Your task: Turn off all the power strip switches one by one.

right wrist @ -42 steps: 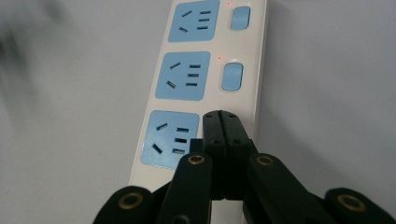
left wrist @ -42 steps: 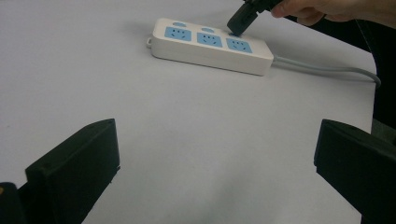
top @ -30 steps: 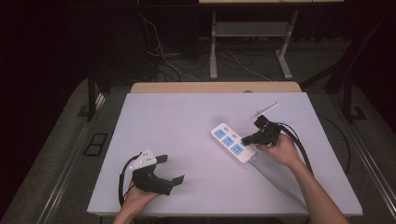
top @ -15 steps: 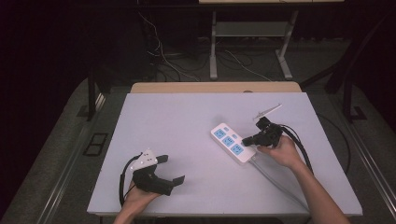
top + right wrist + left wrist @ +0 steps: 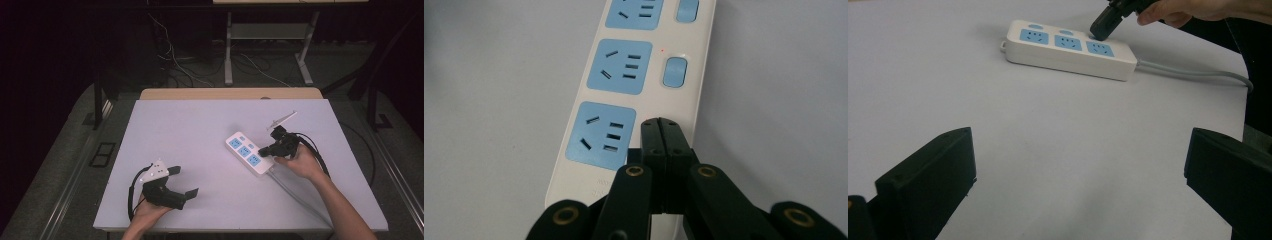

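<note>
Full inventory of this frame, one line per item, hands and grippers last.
power strip: 1, white with three blue sockets, right of table centre
strip cable: 1, grey, runs from the strip's near end
switch buttons: blue, beside the sockets
table: 1, white top
frame legs: grey, floor behind table
left gripper: 1, black, open, near-left corner
right gripper: 1, black, shut, tips on strip's nearest button spot
hands: 2, holding grippers

White power strip (image 5: 248, 154) — three blue sockets, grey cord — lies flat, angled, right of table centre.
</note>
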Action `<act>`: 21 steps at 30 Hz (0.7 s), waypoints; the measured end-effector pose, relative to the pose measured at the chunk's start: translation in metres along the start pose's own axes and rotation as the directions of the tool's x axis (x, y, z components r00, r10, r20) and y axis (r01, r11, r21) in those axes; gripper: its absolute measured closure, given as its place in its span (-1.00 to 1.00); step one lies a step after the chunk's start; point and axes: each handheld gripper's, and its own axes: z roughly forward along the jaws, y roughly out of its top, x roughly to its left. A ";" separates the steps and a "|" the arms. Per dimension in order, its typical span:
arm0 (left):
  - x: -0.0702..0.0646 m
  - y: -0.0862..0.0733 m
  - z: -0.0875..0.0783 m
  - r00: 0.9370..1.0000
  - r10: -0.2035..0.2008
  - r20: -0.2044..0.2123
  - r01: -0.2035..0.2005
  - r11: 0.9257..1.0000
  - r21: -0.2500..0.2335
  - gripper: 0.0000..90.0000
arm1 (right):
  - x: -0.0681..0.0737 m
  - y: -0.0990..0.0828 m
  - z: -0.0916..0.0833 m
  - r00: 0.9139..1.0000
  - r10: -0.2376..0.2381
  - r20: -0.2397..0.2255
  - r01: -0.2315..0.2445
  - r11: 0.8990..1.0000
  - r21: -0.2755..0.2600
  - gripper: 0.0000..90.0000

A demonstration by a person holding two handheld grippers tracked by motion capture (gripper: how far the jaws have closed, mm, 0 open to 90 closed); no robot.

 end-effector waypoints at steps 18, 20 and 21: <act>0.004 -0.001 -0.002 1.000 -0.010 -0.005 0.010 1.000 -0.007 -1.00 | -0.006 -0.006 -0.005 0.999 0.022 -0.040 -0.025 0.997 -0.069 1.00; 0.004 0.000 -0.002 1.000 -0.011 -0.005 0.011 1.000 -0.007 -1.00 | -0.006 -0.005 -0.007 1.000 0.018 -0.018 -0.019 0.998 -0.063 1.00; 0.004 0.000 -0.002 1.000 -0.010 -0.005 0.010 1.000 -0.007 -1.00 | -0.008 -0.006 -0.007 1.000 0.016 -0.010 -0.017 0.999 -0.046 1.00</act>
